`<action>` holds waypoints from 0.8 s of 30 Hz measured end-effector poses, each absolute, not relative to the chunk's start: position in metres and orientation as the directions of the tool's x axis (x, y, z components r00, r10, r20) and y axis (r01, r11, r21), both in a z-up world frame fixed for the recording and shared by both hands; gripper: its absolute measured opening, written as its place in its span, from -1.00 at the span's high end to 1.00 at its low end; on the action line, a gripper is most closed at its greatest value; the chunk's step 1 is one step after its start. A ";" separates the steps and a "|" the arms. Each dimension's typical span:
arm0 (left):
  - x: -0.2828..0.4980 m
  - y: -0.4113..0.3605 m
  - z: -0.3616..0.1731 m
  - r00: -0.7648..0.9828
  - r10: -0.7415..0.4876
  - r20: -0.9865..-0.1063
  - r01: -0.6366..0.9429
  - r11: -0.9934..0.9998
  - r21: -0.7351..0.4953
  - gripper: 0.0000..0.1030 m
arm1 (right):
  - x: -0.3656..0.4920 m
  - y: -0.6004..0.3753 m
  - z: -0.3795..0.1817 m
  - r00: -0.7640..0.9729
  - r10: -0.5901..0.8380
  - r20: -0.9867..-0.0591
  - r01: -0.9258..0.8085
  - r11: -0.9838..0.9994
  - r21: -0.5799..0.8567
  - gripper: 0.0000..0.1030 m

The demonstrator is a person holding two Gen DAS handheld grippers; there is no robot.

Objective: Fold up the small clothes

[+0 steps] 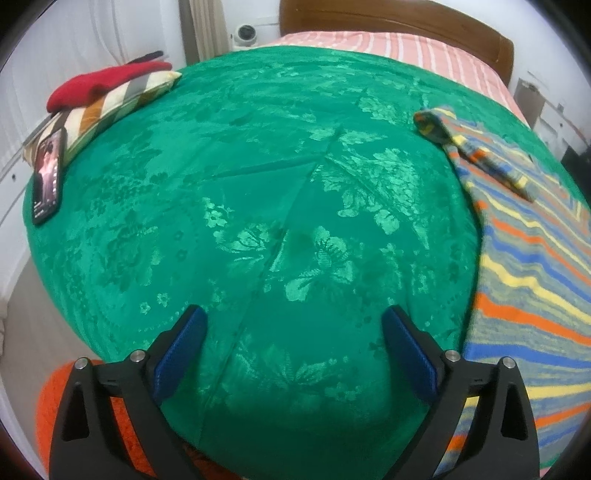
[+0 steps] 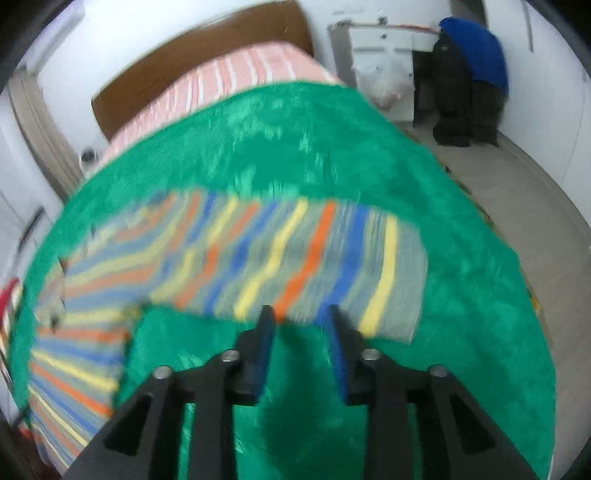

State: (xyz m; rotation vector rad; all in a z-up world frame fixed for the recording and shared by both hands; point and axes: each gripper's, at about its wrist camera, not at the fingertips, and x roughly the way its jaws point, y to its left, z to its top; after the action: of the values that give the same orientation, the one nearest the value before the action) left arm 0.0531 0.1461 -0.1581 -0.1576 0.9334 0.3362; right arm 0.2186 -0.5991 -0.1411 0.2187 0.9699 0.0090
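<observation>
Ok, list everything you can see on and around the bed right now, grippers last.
Bedspread: one, green floral, covering the bed.
Striped garment: one, grey with orange, blue and yellow stripes, spread on the bedspread.
Cushion: one, striped, far left edge.
Red garment: one, on the cushion.
Phone: one, black, by the cushion.
Striped sheet: pink, by the headboard, brown.
Left gripper: open, empty.
Right gripper: open, at the garment's near edge.
</observation>
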 end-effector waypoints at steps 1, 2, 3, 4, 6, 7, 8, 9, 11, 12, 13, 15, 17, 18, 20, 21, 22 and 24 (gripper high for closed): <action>0.051 0.146 -0.156 0.546 0.218 -0.809 -0.349 0.937 0.017 -0.88 | 0.216 -0.602 -0.151 0.541 0.084 -0.837 0.107 0.980 0.168 0.48; 0.048 0.146 -0.153 0.547 0.223 -0.807 -0.347 0.938 0.024 -0.88 | 0.208 -0.610 -0.155 0.545 0.072 -0.835 0.130 0.977 0.169 0.53; 0.043 0.145 -0.148 0.556 0.231 -0.798 -0.342 0.939 0.034 -0.88 | 0.202 -0.612 -0.153 0.559 0.054 -0.827 0.152 0.974 0.166 0.54; 0.040 0.144 -0.144 0.565 0.236 -0.790 -0.336 0.941 0.040 -0.88 | 0.196 -0.615 -0.149 0.567 0.023 -0.823 0.176 0.973 0.149 0.53; 0.035 0.139 -0.135 0.585 0.242 -0.774 -0.316 0.947 0.058 -0.88 | 0.173 -0.613 -0.138 0.586 -0.029 -0.810 0.197 0.974 0.108 0.46; 0.034 0.135 -0.131 0.593 0.244 -0.767 -0.300 0.951 0.071 -0.88 | 0.163 -0.611 -0.133 0.598 -0.040 -0.800 0.194 0.976 0.096 0.45; 0.034 0.130 -0.127 0.601 0.244 -0.761 -0.281 0.956 0.084 -0.88 | 0.153 -0.608 -0.127 0.612 -0.051 -0.790 0.183 0.980 0.079 0.44; 0.035 0.123 -0.122 0.610 0.240 -0.755 -0.252 0.962 0.103 -0.88 | 0.141 -0.605 -0.120 0.627 -0.051 -0.777 0.167 0.983 0.071 0.43; 0.039 0.108 -0.110 0.629 0.224 -0.744 -0.191 0.973 0.132 -0.88 | 0.118 -0.600 -0.111 0.655 -0.029 -0.755 0.145 0.986 0.088 0.33; 0.043 0.097 -0.100 0.647 0.210 -0.733 -0.146 0.978 0.151 -0.88 | 0.113 -0.599 -0.108 0.666 -0.017 -0.746 0.138 0.985 0.101 0.17; 0.048 0.089 -0.092 0.664 0.195 -0.721 -0.109 0.980 0.164 -0.88 | 0.106 -0.598 -0.104 0.677 -0.006 -0.736 0.133 0.984 0.115 -0.01; 0.059 0.071 -0.070 0.704 0.149 -0.694 -0.024 0.982 0.187 -0.88 | 0.095 -0.595 -0.110 0.692 0.008 -0.722 0.124 0.984 0.129 -0.15; 0.076 0.049 -0.046 0.736 0.087 -0.671 0.075 0.975 0.208 -0.88 | 0.087 -0.587 -0.126 0.681 0.004 -0.732 0.118 0.986 0.116 -0.15; 0.085 0.040 -0.038 0.739 0.053 -0.672 0.123 0.970 0.211 -0.88 | 0.088 -0.585 -0.134 0.666 0.003 -0.746 0.122 0.986 0.113 -0.16; 0.111 0.021 -0.027 0.726 -0.022 -0.687 0.219 0.955 0.201 -0.88 | 0.095 -0.586 -0.144 0.640 0.007 -0.768 0.139 0.982 0.125 -0.16; 0.122 0.012 -0.027 0.719 -0.044 -0.694 0.250 0.948 0.199 -0.88 | 0.096 -0.588 -0.143 0.653 0.008 -0.757 0.149 0.979 0.138 -0.16; 0.136 0.001 -0.031 0.704 -0.057 -0.708 0.281 0.938 0.205 -0.88 | 0.097 -0.590 -0.143 0.661 0.015 -0.750 0.157 0.975 0.157 -0.21; 0.159 -0.019 -0.049 0.666 -0.063 -0.743 0.330 0.918 0.218 -0.87 | 0.100 -0.594 -0.150 0.657 0.027 -0.754 0.167 0.969 0.180 -0.22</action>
State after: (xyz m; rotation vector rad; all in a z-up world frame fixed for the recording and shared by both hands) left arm 0.1591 -0.0194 -0.0486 0.3518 0.8157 -0.2271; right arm 0.1000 -0.5936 -0.1500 0.2431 0.8528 -0.0805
